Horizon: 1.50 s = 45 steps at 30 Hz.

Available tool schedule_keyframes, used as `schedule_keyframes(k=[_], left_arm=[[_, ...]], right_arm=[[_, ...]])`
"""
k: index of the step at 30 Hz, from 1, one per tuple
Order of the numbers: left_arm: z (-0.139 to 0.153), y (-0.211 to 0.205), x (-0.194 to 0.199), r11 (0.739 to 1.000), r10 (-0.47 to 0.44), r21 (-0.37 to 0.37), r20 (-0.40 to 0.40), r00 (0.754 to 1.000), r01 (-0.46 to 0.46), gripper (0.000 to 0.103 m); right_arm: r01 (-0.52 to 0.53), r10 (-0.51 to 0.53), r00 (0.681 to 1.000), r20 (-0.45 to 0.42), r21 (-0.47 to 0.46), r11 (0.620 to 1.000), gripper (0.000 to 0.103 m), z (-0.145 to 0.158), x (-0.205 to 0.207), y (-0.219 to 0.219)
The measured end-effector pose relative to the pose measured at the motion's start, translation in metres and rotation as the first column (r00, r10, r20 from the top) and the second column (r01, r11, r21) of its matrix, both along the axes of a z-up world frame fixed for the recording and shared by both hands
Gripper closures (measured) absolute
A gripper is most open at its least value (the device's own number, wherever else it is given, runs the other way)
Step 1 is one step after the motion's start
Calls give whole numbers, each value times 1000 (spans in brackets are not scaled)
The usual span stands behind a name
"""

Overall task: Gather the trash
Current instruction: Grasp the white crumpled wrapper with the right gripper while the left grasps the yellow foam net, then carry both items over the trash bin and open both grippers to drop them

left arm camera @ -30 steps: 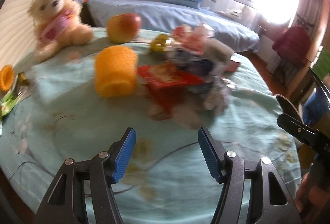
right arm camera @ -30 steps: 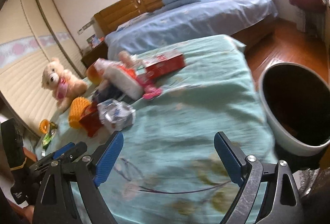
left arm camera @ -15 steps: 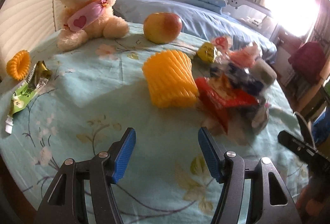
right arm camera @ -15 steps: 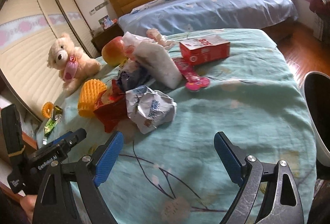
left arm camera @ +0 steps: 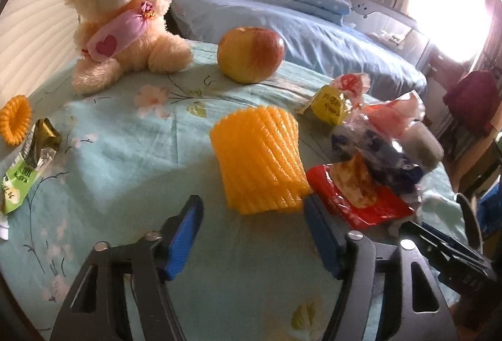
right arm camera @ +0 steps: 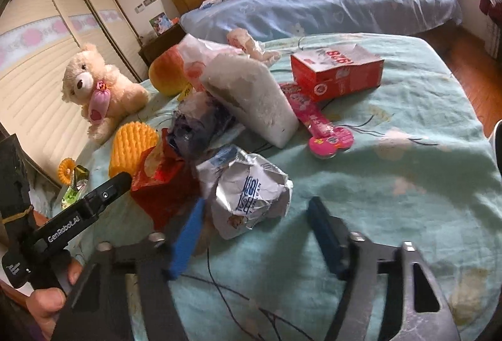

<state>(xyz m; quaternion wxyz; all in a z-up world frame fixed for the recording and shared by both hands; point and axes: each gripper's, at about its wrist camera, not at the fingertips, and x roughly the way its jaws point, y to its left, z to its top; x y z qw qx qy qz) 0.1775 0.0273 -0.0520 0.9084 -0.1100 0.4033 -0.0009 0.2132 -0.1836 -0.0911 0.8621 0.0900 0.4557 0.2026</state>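
Left wrist view: left gripper (left arm camera: 252,224) low over the pale green flowered cloth (left arm camera: 125,152), jaws spread wide, nothing held. Orange foam fruit net (left arm camera: 259,162) standing just ahead, its near edge between the two blue fingers (left arm camera: 183,239) but not touched by them. Red snack wrapper (left arm camera: 354,196) lying against the right side of the net, close to the right finger. Behind the wrapper, dark blue crumpled bag (left arm camera: 373,152) and a white block (left arm camera: 423,143); farther back a yellow packet (left arm camera: 331,105). Apple (left arm camera: 251,53) and teddy bear (left arm camera: 122,14) at the far edge of the cloth. At far left, orange ring (left arm camera: 14,118) and a green sachet (left arm camera: 22,168), well apart from the pile.

Right wrist view: right gripper (right arm camera: 254,234) also open wide and empty, blue fingers blurred. Crumpled silver wrapper (right arm camera: 248,187) just in front, slightly toward the left finger; contact cannot be told. Same red wrapper at its left, partly under it. Beyond, white foam wedge (right arm camera: 254,96) leaning on the heap, pink flat package (right arm camera: 320,127) beside it, red carton (right arm camera: 339,71) farther back on its side. Bed with blue cover (right arm camera: 329,5) behind the table.
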Motion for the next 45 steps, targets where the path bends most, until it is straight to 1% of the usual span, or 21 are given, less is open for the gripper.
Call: schedule_keyframes(k=[1,2,4,6,7,14,19,23,28,35,45], left_arm=[[-2,-1,3,1000,-9,-13,-12,1000,9,85],[-3,-2,10,999,-22,-30,-23,1000,21,89],[-1,-4,7,999,-26,-30,-13,1000,26,93],[1,-5,7,999,-33,-21,7,999,33,97],[0,-4,12,999,-36,-8,16,999,36,102],[0,0,-3,999,-53,2,49,997,53,102],[12,-1,-28,998,-62,4,76,995,62,102],[20,-5,-42,996,-86,1,90,992,86,102],[27,-22,-54,990,-138,2,107,985,139,102],[26,-62,-55,968,-251,6,98,963,252,102],[24,-112,-44,931,-366,23,85,927,366,102]], right_arm=[[0,0,1000,3,-5,1000,60,0,0,1],[2,-2,1000,3,-7,1000,61,-1,0,1],[-3,3,1000,4,11,1000,71,-1,-2,-3],[-5,5,1000,4,21,1000,72,0,-4,-6],[-5,5,1000,3,26,1000,73,0,-5,-7],[-10,9,1000,25,51,999,75,10,-21,-16],[-2,0,999,44,56,998,75,16,-32,-28],[13,-16,999,48,59,998,75,18,-38,-37],[41,-44,998,47,61,997,75,17,-46,-52],[106,-109,993,53,63,992,75,17,-57,-84],[213,-217,973,72,64,975,75,23,-68,-137]])
